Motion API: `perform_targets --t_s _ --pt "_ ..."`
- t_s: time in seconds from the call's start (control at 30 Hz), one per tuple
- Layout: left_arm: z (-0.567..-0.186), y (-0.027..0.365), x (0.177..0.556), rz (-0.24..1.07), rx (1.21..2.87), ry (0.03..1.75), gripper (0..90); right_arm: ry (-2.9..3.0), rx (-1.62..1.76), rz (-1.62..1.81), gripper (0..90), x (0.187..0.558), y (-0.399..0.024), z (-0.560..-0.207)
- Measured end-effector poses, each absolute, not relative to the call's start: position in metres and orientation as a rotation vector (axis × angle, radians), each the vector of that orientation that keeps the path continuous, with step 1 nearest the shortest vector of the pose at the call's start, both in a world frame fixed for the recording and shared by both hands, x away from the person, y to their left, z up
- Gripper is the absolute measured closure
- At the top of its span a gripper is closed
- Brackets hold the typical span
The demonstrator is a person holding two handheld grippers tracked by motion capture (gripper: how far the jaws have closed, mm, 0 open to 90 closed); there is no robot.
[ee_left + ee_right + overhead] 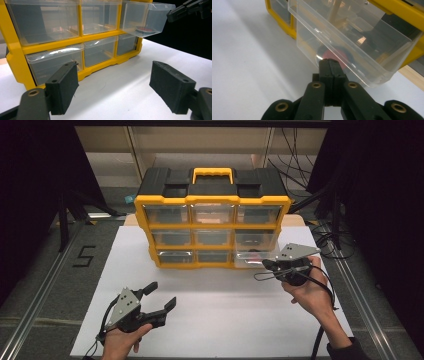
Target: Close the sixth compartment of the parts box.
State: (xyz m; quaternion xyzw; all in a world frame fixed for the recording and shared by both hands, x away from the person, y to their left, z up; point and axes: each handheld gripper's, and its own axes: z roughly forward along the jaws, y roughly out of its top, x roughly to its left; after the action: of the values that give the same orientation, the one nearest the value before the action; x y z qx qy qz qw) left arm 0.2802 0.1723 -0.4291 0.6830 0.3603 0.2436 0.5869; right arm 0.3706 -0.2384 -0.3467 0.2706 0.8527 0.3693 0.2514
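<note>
A yellow and black drawer cabinet (212, 200) stands at the back of the white board. Its clear right drawer (255, 251) of the middle row is pulled out, and a flat round red and blue thing (338, 55) lies inside it. My right gripper (266, 264) is shut, pads flush together, with its tips (328, 61) against the drawer's front wall; nothing shows between the pads. From the left gripper view the same drawer (143, 18) juts out with the right gripper (172, 14) at its front rim. My left gripper (161, 295) rests open near the board's front left, holding nothing (113, 87).
The other clear drawers (55, 62) sit pushed in. The white board (220, 315) covers the table middle. Metal rails (40, 290) run along both sides, and cables (330, 240) lie at the right behind the cabinet. A "5" mark (84, 256) is at the left.
</note>
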Motion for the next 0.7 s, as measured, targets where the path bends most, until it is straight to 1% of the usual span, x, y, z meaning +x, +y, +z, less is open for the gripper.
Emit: perform_targets --t_s 0.7 --pt "-0.4293 0.1729 0.2801 0.569 1.593 0.84 22.4 2.279 0.755 0.993 90.0 0.3775 -0.2351 -0.3506"
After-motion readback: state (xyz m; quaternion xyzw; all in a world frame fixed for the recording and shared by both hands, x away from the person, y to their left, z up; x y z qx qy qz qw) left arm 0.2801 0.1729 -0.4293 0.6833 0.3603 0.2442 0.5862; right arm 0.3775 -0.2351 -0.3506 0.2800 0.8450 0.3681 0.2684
